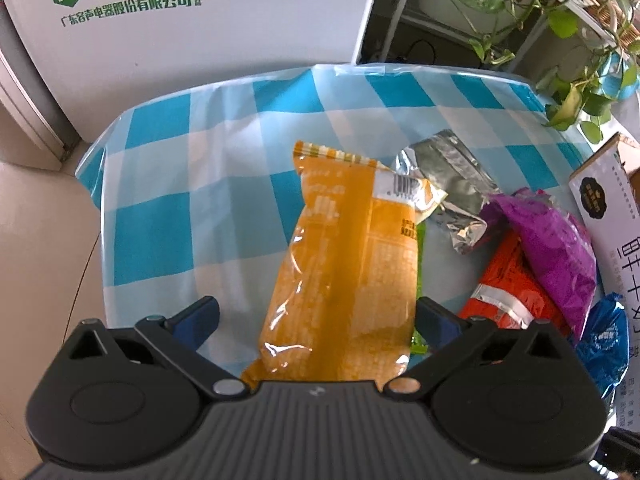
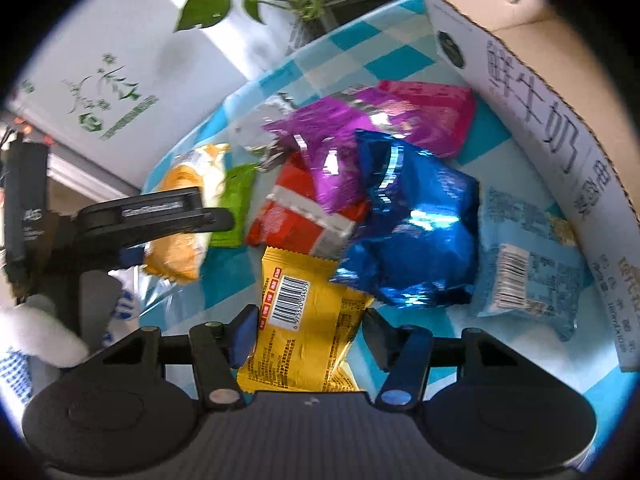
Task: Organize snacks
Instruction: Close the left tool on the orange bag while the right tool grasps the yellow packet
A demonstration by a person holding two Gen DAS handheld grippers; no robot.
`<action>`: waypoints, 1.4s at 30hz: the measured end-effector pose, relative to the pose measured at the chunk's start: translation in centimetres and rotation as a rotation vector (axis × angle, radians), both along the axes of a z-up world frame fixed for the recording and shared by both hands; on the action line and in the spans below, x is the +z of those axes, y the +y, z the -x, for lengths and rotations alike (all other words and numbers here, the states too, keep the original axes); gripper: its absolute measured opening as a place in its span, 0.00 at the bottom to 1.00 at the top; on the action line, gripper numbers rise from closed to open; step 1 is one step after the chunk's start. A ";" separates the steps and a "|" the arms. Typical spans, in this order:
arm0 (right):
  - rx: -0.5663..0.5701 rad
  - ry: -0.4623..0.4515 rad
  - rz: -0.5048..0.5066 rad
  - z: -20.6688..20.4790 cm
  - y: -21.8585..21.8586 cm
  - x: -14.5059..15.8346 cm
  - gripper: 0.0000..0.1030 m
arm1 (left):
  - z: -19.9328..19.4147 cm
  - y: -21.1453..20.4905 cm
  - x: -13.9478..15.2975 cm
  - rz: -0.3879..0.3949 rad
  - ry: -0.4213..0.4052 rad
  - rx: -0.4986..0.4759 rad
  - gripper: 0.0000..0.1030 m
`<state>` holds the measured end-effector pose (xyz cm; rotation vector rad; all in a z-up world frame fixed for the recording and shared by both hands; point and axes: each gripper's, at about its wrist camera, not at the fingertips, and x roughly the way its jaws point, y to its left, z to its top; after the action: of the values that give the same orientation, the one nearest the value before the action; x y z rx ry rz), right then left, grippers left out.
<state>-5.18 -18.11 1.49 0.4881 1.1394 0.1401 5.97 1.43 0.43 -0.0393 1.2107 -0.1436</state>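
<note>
My left gripper (image 1: 316,320) is open with its fingers on either side of an orange snack packet (image 1: 344,272) lying on the blue-and-white checked tablecloth (image 1: 160,208). A green packet (image 1: 420,340) peeks from under it. My right gripper (image 2: 308,332) is open around a yellow packet (image 2: 304,320) with a barcode. Beyond lie a blue foil bag (image 2: 416,232), purple packet (image 2: 320,140), red packet (image 2: 300,216), magenta packet (image 2: 432,116), silver packet (image 1: 452,184) and pale blue packet (image 2: 528,272). The left gripper (image 2: 152,216) shows over the orange packet (image 2: 184,216).
An open cardboard box (image 2: 532,112) with printed characters stands at the table's right side. A white carton (image 1: 192,20) with green print stands behind the table. Houseplant leaves (image 1: 572,92) hang over the far right corner. The table edge (image 1: 100,184) drops off at left.
</note>
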 end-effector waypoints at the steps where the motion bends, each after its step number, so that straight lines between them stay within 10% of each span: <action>1: 0.008 -0.006 0.004 0.0 0.2 0.1 0.61 | 0.0 0.0 0.0 0.001 0.001 0.000 1.00; 22: 0.076 -0.046 0.049 -0.3 1.0 0.7 0.61 | 0.5 0.4 1.9 -0.062 -0.088 0.005 0.98; 32: 0.083 -0.054 0.058 -0.2 1.0 0.9 0.61 | 0.7 -0.4 1.4 0.013 -0.077 -0.058 0.65; 42: 0.096 -0.074 0.044 -0.2 1.1 1.2 0.61 | 1.5 0.8 2.8 0.062 -0.136 -0.001 0.59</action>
<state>-4.97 -17.00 2.73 0.3859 1.0917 0.2142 4.50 2.27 3.24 -0.0815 1.0701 -0.1822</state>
